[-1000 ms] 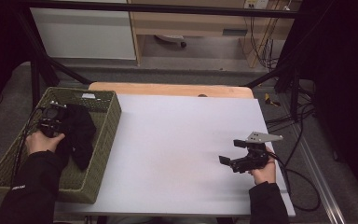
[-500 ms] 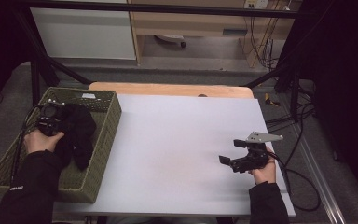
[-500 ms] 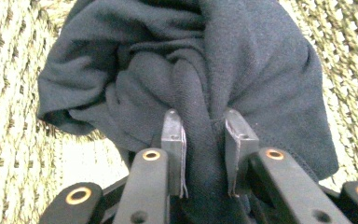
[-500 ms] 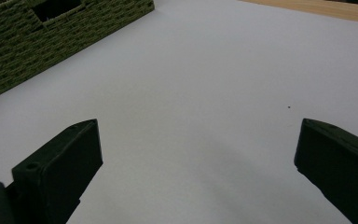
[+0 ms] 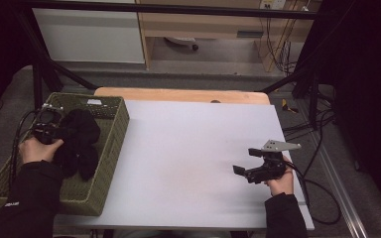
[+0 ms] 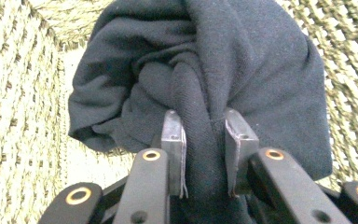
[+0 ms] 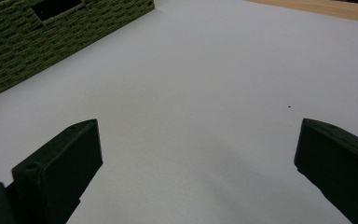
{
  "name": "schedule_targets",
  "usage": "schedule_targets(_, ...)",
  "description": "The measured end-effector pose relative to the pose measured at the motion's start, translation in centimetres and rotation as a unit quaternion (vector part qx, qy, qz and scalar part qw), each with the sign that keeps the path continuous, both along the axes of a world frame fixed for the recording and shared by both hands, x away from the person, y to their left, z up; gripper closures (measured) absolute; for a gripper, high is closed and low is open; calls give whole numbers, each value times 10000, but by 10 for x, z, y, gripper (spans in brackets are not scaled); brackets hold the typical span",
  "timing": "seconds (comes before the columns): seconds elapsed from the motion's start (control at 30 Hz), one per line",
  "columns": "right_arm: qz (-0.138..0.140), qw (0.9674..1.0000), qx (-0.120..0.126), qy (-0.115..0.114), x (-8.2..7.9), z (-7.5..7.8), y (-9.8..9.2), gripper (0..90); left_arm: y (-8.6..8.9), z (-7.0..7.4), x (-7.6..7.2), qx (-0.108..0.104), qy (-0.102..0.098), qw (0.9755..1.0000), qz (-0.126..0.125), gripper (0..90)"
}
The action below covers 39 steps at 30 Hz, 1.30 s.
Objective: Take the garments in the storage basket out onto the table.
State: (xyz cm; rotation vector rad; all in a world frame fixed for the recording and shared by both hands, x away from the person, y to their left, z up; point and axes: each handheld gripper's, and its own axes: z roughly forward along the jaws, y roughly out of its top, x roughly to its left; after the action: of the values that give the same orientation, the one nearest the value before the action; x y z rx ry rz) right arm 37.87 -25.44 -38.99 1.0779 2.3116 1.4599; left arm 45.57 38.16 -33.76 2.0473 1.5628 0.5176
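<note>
A black cloth garment (image 5: 79,141) hangs bunched over the green woven basket (image 5: 114,129) at the table's left. My left gripper (image 5: 54,133) is shut on a thick fold of it; in the left gripper view the black cloth (image 6: 242,60) is pinched between my two fingers (image 6: 173,140), with my left gripper (image 6: 204,156) above the basket's woven wall (image 6: 14,116). My right gripper (image 5: 245,171) rests low over the white table (image 5: 188,144) at the right, jaws wide apart. In the right gripper view my right gripper (image 7: 196,168) holds nothing.
The basket's side (image 7: 51,32) lies far ahead of the right gripper. A wooden strip (image 5: 178,94) runs along the table's far edge. Cables (image 5: 312,124) trail off the right side. A person's dark sleeves (image 5: 30,198) come in from below.
The left gripper has lifted the black cloth a little and drawn it slightly toward the basket's right wall. The right gripper has not moved.
</note>
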Motion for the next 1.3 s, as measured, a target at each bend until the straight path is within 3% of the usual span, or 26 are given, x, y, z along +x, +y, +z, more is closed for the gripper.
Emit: schedule_targets(1.3, 14, 10000, -2, 4, 0, -1, 1, 15, -3, 51, -26, -220, -445, 9977, -453, 732)
